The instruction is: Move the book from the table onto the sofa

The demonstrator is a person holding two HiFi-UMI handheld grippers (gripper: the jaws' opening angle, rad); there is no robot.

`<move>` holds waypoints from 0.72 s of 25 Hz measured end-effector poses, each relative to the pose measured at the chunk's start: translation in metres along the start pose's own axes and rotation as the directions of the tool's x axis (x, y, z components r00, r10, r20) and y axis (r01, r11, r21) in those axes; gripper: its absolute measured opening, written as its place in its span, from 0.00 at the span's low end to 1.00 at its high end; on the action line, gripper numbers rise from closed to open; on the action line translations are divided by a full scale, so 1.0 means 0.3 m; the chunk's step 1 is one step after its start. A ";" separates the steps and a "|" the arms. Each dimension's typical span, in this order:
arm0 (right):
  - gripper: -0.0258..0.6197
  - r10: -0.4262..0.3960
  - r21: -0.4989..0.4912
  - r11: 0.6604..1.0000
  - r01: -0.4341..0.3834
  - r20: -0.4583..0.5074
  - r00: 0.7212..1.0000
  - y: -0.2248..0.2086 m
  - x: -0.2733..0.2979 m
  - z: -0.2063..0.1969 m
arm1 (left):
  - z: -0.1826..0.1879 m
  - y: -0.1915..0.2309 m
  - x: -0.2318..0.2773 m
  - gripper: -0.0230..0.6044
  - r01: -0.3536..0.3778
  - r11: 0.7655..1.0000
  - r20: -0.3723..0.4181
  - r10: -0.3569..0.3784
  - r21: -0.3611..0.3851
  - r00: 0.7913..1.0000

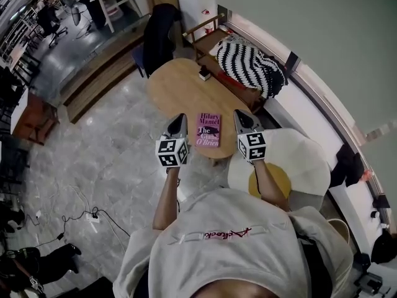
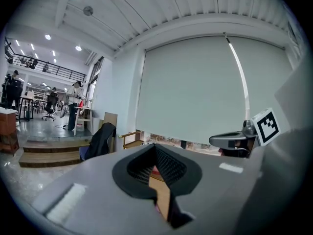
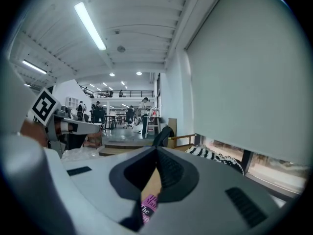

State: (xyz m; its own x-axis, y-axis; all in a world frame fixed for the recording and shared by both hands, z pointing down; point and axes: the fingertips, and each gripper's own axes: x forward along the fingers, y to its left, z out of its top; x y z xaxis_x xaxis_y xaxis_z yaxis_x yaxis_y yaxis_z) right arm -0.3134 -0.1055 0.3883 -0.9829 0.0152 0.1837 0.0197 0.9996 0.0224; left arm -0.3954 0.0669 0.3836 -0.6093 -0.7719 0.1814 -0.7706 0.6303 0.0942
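The pink book [image 1: 208, 130] lies flat at the near edge of the round wooden tabletop [image 1: 177, 85], its cover facing up. The left tongs [image 1: 179, 119] and the right tongs [image 1: 240, 116] point away from the person on either side of the book. Both are closed tip to tip with nothing between them, and neither touches the book. Farther off and to the right, a black-and-white striped blanket [image 1: 248, 64] lies on the wooden-framed sofa [image 1: 208, 42].
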 end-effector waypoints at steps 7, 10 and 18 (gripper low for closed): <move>0.05 0.012 0.005 1.000 -0.012 0.007 1.000 -0.029 0.068 0.016 | 0.006 0.012 0.069 0.05 0.000 1.000 -0.007 0.000 -0.001 1.000; 0.05 0.014 0.014 1.000 -0.014 -0.008 1.000 -0.033 0.078 -0.008 | -0.011 0.011 0.082 0.05 0.000 1.000 -0.018 0.000 -0.006 1.000; 0.05 0.017 0.022 1.000 -0.016 -0.039 0.999 -0.029 0.096 -0.039 | -0.057 0.045 0.099 0.05 -0.006 1.000 -0.060 0.005 -0.013 0.998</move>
State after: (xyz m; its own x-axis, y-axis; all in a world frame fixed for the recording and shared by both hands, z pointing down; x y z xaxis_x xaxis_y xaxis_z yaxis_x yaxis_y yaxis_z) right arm -0.3397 -0.1139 0.4048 -0.9745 0.0314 0.2224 0.0318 0.9995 -0.0019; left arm -0.4208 0.0539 0.4072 -0.6009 -0.7623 0.2407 -0.7643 0.6360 0.1062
